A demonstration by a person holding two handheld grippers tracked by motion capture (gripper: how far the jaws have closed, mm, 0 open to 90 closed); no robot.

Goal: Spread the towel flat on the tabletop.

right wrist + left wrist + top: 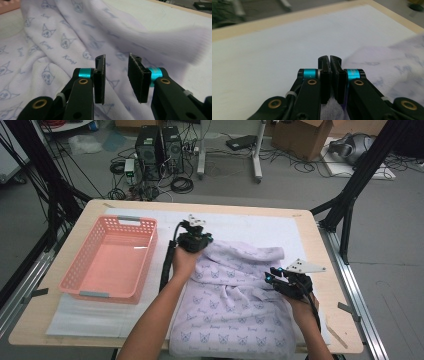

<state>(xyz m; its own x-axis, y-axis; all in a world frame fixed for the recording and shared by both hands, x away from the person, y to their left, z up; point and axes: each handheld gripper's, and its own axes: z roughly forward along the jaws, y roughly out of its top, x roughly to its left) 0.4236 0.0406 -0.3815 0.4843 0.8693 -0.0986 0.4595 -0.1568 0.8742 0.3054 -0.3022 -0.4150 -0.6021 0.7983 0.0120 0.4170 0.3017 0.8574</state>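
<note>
A lavender garment [235,295] printed with small cat faces lies crumpled on the white mat [250,227], from the table's middle to its front edge. My left gripper [194,236] is at the garment's far left corner. In the left gripper view its jaws [329,58] stand pressed together, with a fold of the lavender cloth [332,106] pinched low between them. My right gripper [272,276] hovers over the garment's right side. In the right gripper view it [116,58] is open, with the cloth [62,37] lying behind the gap and nothing squeezed between its pads.
A pink plastic basket [75,270] with nothing in it stands on the left of the table. The wooden table edge [320,250] runs close to the right gripper. Black frame posts, cables and computer boxes stand on the floor beyond.
</note>
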